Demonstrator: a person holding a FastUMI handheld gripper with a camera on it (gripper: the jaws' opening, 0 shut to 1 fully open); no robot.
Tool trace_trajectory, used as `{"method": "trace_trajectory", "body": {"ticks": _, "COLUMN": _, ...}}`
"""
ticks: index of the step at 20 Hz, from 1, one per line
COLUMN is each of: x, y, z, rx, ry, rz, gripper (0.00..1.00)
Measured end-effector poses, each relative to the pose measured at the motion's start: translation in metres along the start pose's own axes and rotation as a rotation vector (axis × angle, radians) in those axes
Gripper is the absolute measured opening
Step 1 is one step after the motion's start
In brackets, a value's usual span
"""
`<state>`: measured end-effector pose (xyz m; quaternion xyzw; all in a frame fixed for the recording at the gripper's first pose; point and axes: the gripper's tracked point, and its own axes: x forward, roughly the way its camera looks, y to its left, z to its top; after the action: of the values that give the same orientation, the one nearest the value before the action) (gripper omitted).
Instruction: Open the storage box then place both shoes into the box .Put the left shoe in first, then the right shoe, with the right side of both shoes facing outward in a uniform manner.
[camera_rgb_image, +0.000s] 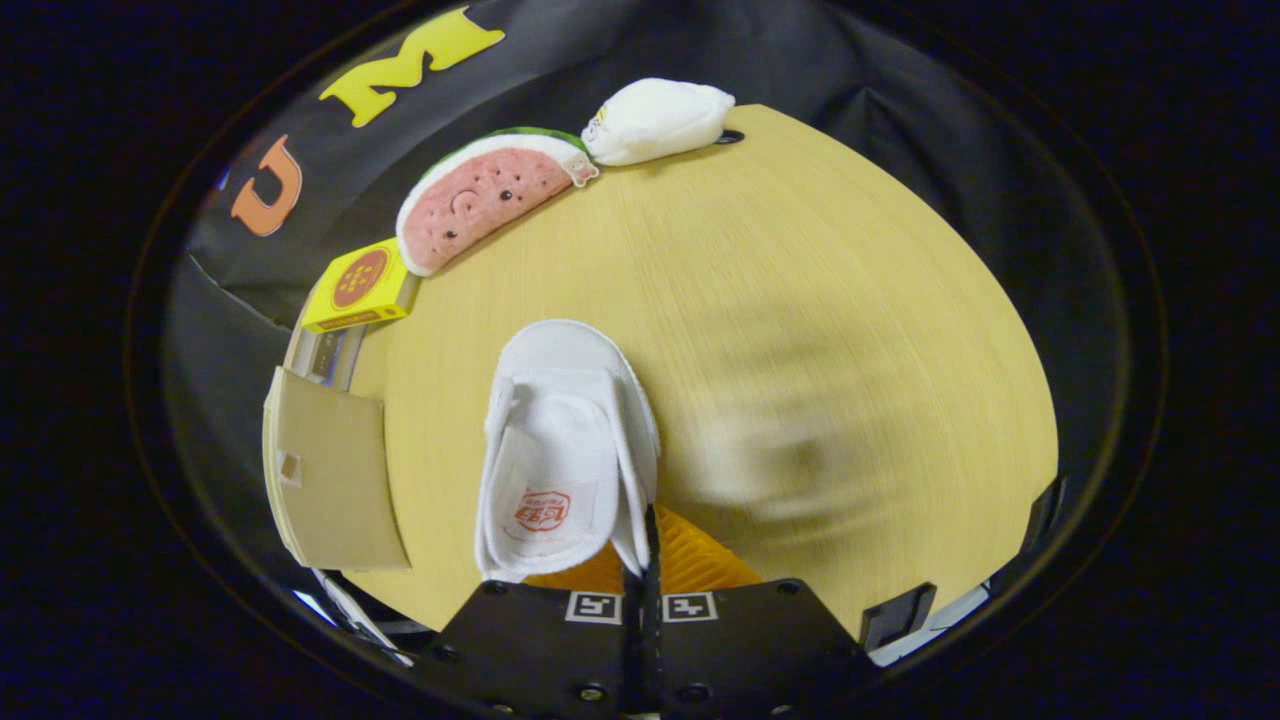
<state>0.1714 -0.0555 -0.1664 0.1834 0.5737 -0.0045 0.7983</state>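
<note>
A white shoe (565, 440) with a red logo on its insole points toe-away, directly ahead of my fingers over the wooden table (820, 300). My gripper (645, 545) is shut on the shoe's side wall near the heel, the wall pinched between both fingers. A beige storage box (330, 480) stands at the table's left edge, to the left of the shoe; whether its inside is open I cannot tell.
Along the far left rim lie a yellow carton (360, 285), a watermelon-slice plush (485, 200) and a white plush (655, 120). A soft shadow falls on the bare wood to the right of the shoe. Black cloth walls surround the table.
</note>
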Motion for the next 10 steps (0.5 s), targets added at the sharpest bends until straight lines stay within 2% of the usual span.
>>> {"method": "trace_trajectory", "body": {"ticks": 4, "x": -0.030, "y": 0.041, "z": -0.014, "rx": -0.053, "ry": 0.003, "rz": 0.022, "gripper": 0.00}}
{"method": "trace_trajectory", "body": {"ticks": 10, "x": -0.068, "y": 0.113, "z": -0.012, "rx": -0.133, "ry": -0.087, "rz": 0.016, "gripper": 0.00}}
